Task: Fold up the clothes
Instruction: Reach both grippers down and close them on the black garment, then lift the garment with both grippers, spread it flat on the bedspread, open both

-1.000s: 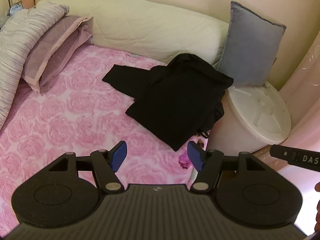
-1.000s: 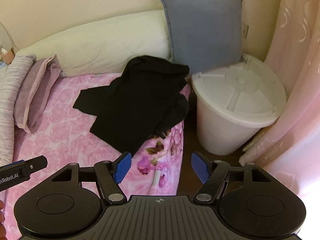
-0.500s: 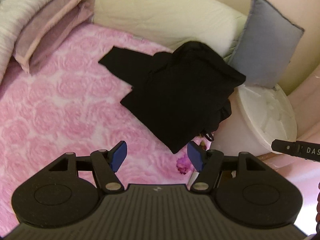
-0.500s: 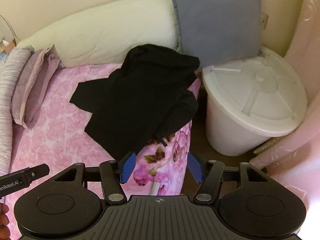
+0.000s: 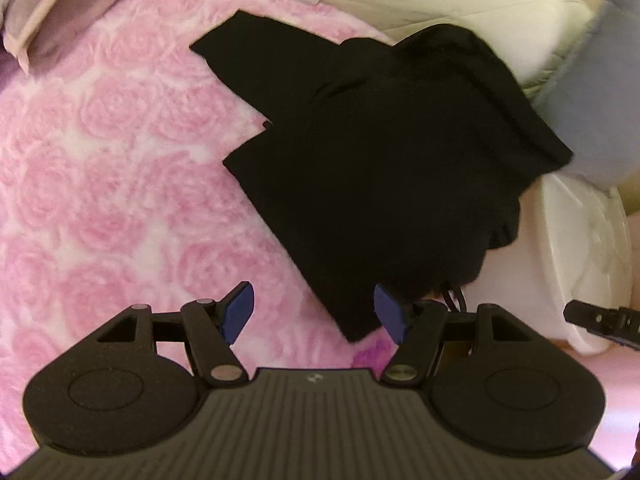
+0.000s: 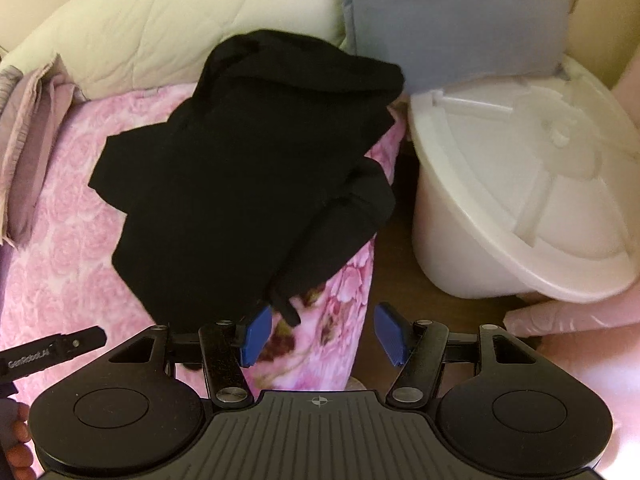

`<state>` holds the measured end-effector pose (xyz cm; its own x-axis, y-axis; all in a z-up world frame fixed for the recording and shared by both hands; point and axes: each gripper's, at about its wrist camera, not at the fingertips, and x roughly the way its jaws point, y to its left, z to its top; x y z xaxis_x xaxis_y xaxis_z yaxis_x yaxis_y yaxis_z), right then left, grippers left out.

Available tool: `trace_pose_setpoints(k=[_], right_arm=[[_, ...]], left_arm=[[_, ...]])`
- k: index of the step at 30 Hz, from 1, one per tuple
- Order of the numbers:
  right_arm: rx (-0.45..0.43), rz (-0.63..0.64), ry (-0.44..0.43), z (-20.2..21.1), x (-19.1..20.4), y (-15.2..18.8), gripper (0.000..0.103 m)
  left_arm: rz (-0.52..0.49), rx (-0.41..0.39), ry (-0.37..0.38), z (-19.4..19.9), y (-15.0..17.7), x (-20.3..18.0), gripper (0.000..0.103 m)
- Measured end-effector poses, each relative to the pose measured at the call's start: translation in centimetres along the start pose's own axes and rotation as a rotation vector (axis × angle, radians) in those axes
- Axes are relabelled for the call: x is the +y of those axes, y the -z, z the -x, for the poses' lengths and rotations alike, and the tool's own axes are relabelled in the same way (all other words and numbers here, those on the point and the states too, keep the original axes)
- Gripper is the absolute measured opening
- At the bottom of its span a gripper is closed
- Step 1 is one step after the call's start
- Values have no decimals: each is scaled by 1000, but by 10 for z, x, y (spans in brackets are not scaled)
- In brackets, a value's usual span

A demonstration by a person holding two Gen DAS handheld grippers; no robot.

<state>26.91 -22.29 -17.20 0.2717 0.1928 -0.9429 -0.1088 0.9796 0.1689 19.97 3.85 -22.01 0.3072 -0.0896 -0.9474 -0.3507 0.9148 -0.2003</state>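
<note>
Crumpled black garment [image 5: 384, 168] sitting at the right edge of the pink rose-patterned bedspread [image 5: 112, 184]

Left gripper [image 5: 314, 314] and right gripper [image 6: 322, 334] both hover wide open over its near corner, holding nothing; a sleeve hangs off beside the white lidded plastic bin [image 6: 520, 184].

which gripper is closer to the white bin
Right. The right gripper hangs over the bed edge beside the white bin; the left gripper sits over the bedspread, farther away.
</note>
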Motion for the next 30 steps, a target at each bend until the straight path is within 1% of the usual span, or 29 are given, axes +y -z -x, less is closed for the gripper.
trace_pose_setpoints(k=[4, 7, 9, 14, 17, 19, 20, 21, 22, 23, 24, 26, 28, 29, 30], right_arm=[[27, 2, -27, -33, -1, -20, 62], [37, -32, -54, -56, -5, -32, 62], [41, -66, -76, -69, -9, -41, 62], [54, -189, -132, -96, -23, -54, 62], [65, -252, -168, -109, -31, -57, 62], [72, -294, -192, -118, -36, -59, 62], [76, -315, -204, -122, -39, -60, 61], [79, -335, -216, -127, -42, -61, 51], [83, -356, -228, -131, -44, -63, 42], [86, -377, -240, -135, -47, -64, 26], [86, -375, -239, -137, -47, -65, 25], [86, -348, -228, -137, -45, -67, 24], [93, -346, -225, -137, -45, -68, 27], [100, -369, -232, -139, -48, -68, 33], [107, -393, -240, -142, -52, -68, 35]], left_arm=[[90, 33, 15, -34, -11, 8, 63], [155, 57, 24, -56, -16, 16, 63], [223, 72, 46, -70, -17, 24, 63], [449, 90, 118, -99, -16, 49, 62], [547, 73, 169, -113, -14, 59, 58], [595, 78, 192, -124, -12, 66, 48], [620, 70, 221, -127, -11, 69, 26], [642, 59, 257, -129, -10, 71, 14], [649, 59, 263, -129, -10, 72, 14], [641, 59, 266, -128, -10, 72, 12], [630, 53, 270, -127, -9, 73, 10], [627, 41, 282, -125, -6, 76, 9], [652, 31, 299, -127, 0, 82, 14], [662, 23, 295, -128, 2, 83, 23], [669, 19, 295, -130, 3, 83, 28]])
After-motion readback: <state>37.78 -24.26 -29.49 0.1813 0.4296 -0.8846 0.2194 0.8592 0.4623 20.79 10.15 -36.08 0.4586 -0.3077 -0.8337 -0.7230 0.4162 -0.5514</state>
